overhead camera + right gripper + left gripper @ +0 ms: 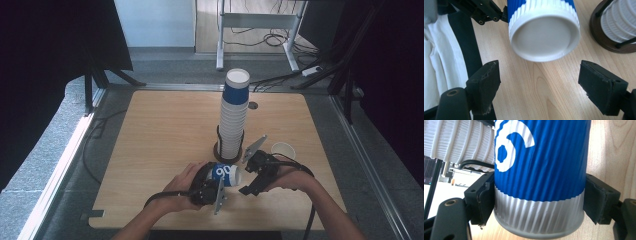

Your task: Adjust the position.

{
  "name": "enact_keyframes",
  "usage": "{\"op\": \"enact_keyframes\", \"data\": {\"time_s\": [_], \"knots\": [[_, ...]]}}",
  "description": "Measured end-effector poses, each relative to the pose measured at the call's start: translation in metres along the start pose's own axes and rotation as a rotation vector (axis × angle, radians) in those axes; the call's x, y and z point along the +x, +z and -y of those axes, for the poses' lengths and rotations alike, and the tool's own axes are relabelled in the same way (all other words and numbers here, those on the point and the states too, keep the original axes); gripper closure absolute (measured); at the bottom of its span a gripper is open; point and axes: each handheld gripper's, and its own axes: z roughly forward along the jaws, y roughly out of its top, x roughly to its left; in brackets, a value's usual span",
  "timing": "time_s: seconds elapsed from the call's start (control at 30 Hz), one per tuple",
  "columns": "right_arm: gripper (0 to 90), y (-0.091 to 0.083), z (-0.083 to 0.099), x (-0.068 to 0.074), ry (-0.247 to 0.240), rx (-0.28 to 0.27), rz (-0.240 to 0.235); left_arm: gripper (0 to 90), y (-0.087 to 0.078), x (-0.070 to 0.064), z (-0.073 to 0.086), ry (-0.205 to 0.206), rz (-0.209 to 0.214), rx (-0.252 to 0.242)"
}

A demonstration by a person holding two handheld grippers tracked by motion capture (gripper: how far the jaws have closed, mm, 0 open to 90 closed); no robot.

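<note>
High view: one blue cup (225,174) is held sideways, just in front of the tall cup stack (234,115).
Left gripper (212,189) is squeezing the blue cup near its rim, with a black jaw on each side. Right gripper (255,172) is wide open with nothing in it, and faces the cup's white bottom. I think the next move is to grab that end or lift the cup onto the stack. A small white cup (283,150) sits right of the stack. The cup's inside is hidden, so nested cups can't be ruled out.
</note>
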Motion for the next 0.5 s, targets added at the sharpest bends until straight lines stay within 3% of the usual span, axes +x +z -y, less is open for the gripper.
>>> {"op": "enact_keyframes", "data": {"time_s": [0.17,0.5], "knots": [[17.5,0.003,-0.016,-0.003,-0.017,0.063,-0.021,20.4,0.0,-0.001,0.0,0.021,0.0,0.009],[16.6,0.009,-0.032,-0.003,-0.048,0.131,-0.048,20.4,0.001,-0.003,-0.001,0.023,0.001,0.004]]}}
